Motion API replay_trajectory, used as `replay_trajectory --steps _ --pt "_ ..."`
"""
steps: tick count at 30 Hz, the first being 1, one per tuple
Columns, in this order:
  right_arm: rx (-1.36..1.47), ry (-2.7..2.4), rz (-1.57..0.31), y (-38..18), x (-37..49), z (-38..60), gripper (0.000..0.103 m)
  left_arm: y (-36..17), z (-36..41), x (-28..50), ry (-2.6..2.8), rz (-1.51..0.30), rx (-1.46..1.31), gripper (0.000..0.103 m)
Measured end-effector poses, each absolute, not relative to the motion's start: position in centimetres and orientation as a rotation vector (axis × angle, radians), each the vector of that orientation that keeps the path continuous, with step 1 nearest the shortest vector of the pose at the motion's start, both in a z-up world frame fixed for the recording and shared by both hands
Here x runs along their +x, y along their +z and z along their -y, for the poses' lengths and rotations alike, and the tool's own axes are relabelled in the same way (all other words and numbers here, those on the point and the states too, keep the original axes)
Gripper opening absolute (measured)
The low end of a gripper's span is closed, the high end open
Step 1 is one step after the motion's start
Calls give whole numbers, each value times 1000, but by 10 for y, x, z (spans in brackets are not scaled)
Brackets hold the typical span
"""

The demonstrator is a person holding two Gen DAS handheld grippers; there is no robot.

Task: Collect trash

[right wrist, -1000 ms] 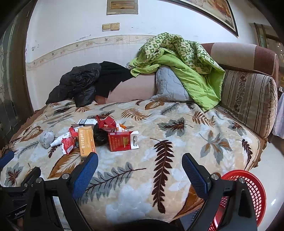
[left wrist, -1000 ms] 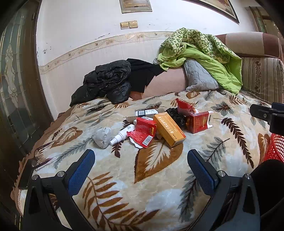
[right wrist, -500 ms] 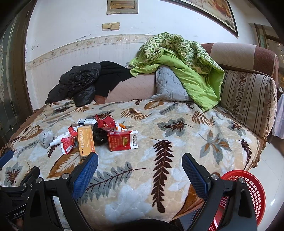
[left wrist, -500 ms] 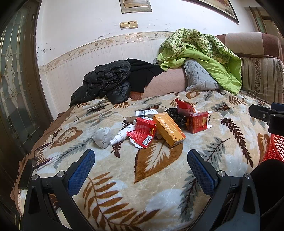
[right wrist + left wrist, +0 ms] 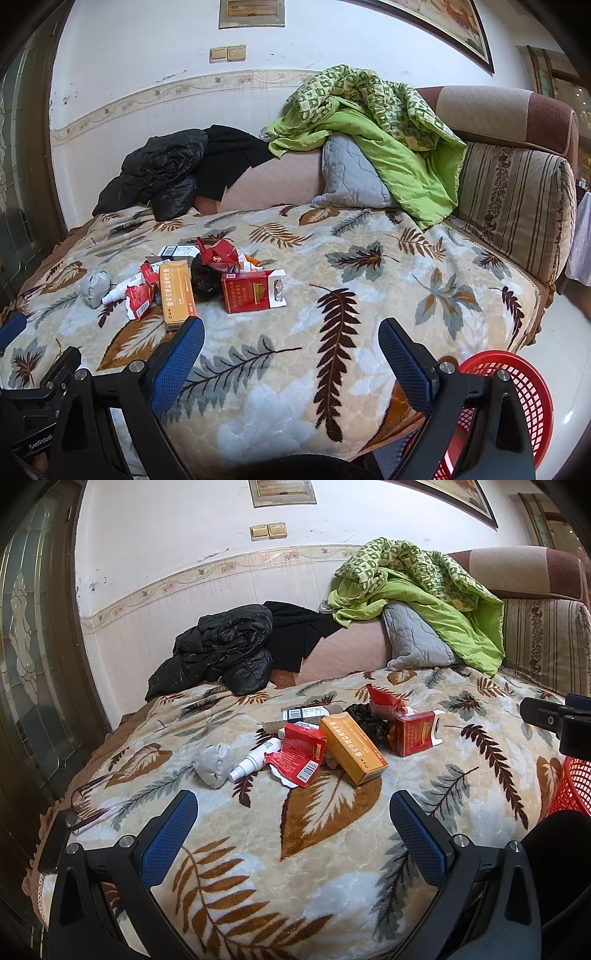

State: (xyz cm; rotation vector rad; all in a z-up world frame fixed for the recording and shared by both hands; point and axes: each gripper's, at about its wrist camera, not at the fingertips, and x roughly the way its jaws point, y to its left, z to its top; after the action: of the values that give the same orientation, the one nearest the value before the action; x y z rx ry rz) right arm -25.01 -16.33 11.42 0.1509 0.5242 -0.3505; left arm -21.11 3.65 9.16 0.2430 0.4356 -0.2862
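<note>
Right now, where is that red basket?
The red basket sits on the floor off the bed's near right corner in the right wrist view, beside the leaf-patterned bedspread, away from the trash pile.

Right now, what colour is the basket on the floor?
Red; the basket shows best in the right wrist view.

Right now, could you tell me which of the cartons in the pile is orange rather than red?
The long orange carton, lying between the torn red carton and the open red cigarette pack.
</note>
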Motion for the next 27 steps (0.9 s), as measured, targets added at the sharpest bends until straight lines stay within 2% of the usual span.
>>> replay_trajectory --steps 11,16,21,23,27 --pt "169 -340 -544 111 -250 167 97 90 -43 -207 -288 -457 234 103" --pt "248 -256 -649 104 -235 170 97 89 -53 -190 -289 -535 180 103" --pt "253 -136 -688 99 -214 163 82 96 -70 -151 -229 -609 93 103" --pt "279 -77 -652 102 -205 155 81 100 -78 -129 -203 -631 48 103" --pt "138 -51 -752 93 -163 139 81 103 -93 -78 -119 -687 -48 102"
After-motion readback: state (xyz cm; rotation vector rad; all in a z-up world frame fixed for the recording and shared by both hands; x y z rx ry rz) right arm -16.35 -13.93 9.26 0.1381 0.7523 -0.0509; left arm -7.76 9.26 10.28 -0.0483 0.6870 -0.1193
